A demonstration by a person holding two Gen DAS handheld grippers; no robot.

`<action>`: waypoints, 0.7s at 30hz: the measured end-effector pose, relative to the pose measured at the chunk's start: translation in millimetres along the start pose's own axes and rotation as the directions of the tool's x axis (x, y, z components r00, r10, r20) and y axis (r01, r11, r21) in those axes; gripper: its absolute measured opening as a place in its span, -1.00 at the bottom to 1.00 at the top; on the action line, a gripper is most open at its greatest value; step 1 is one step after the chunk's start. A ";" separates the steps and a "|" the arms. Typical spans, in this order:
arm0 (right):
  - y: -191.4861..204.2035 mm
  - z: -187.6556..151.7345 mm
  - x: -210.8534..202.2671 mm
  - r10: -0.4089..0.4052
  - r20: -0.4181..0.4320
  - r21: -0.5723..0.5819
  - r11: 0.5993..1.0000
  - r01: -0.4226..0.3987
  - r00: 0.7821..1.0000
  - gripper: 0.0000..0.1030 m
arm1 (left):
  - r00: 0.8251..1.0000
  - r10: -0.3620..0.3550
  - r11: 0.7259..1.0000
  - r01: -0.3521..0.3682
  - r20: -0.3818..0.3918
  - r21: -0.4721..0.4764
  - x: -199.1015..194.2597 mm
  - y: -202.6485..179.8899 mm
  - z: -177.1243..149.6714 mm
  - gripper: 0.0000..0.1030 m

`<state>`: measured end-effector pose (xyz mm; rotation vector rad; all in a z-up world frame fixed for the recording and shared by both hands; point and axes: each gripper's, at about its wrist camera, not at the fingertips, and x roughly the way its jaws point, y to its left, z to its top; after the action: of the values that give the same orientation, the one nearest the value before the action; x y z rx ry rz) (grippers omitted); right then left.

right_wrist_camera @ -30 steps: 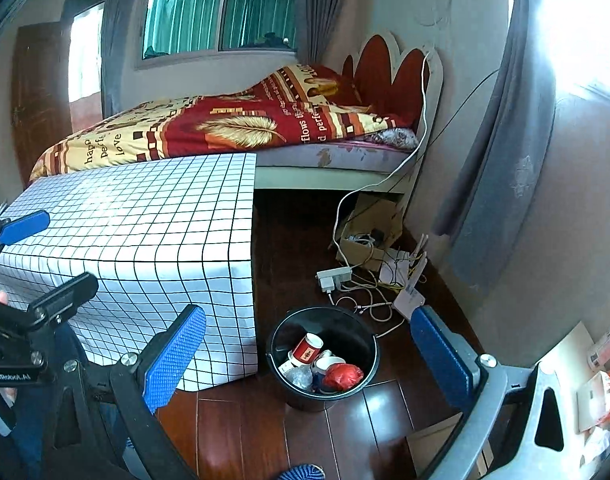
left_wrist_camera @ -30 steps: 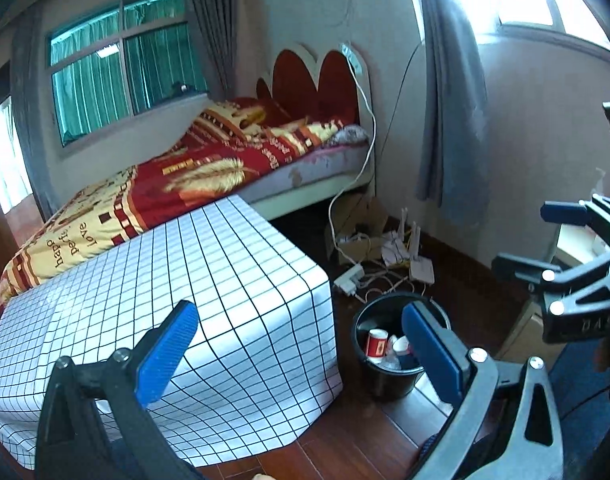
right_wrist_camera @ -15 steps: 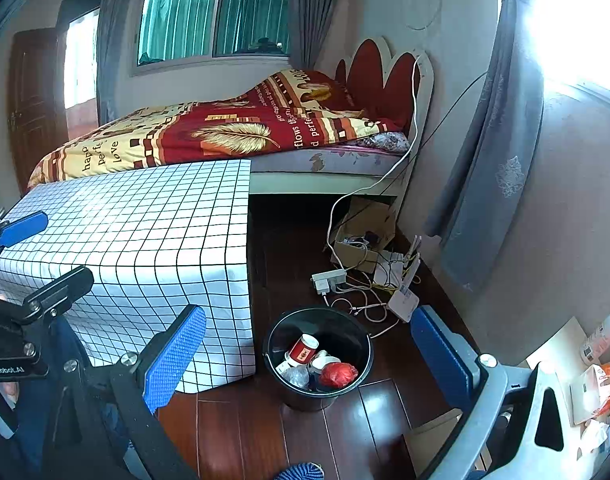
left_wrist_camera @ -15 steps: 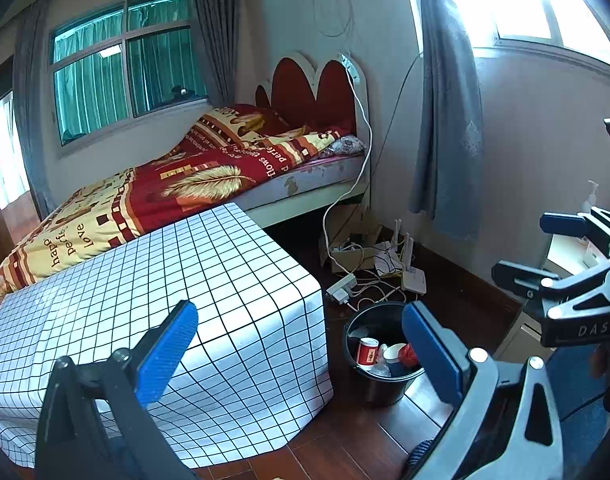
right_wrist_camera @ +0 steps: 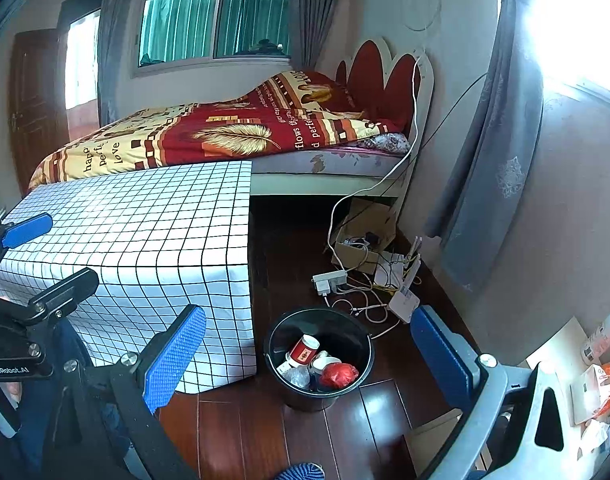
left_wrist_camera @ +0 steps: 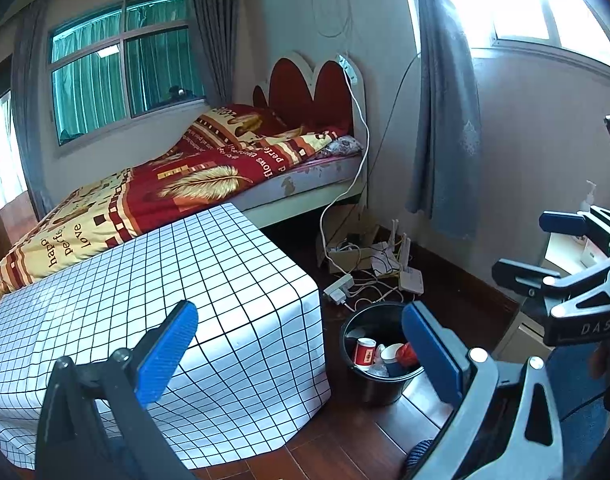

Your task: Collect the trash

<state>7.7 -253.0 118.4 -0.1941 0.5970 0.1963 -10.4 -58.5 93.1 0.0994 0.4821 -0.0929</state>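
Note:
A black trash bin (right_wrist_camera: pixel 321 360) (left_wrist_camera: pixel 379 354) stands on the wooden floor beside the checked table. Inside it lie a red paper cup (right_wrist_camera: pixel 303 350), a white cup, a crumpled red wrapper (right_wrist_camera: pixel 339 374) and clear plastic. My left gripper (left_wrist_camera: pixel 301 354) hangs open and empty, high above the table corner and the bin. My right gripper (right_wrist_camera: pixel 309 354) is also open and empty, above the bin. Each gripper shows at the edge of the other's view, the left gripper (right_wrist_camera: pixel 25 248) there and the right gripper (left_wrist_camera: pixel 545 244) here.
A table under a white grid cloth (right_wrist_camera: pixel 145 232) stands left of the bin. Behind it is a bed (right_wrist_camera: pixel 241 132) with a red and yellow blanket. A power strip (right_wrist_camera: pixel 329 280), cables, a router and a cardboard box (right_wrist_camera: pixel 365 236) lie on the floor by the wall.
Both views have tilted upward and pulled back a little, so the bin and table sit lower in frame. Both grippers stay open and empty.

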 end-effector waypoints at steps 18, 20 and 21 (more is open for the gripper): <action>-3.2 4.2 -0.4 0.001 0.003 0.001 1.000 -0.001 1.000 1.00 | 1.000 -0.011 1.000 0.011 0.010 -0.019 1.1 -1.1 3.4 0.99; -3.8 3.9 -0.3 0.002 0.005 0.004 1.000 -0.002 1.000 1.00 | 1.000 -0.011 1.000 0.011 0.010 -0.020 2.4 -1.9 4.8 0.99; -3.9 4.0 -0.6 0.002 0.006 0.002 1.000 -0.002 1.000 1.00 | 1.000 -0.012 1.000 0.012 0.009 -0.020 2.2 -1.8 4.7 0.99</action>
<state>10.3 -255.8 122.5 -0.1907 0.5912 0.1976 -6.5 -61.0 96.0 0.0764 0.4745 -0.1002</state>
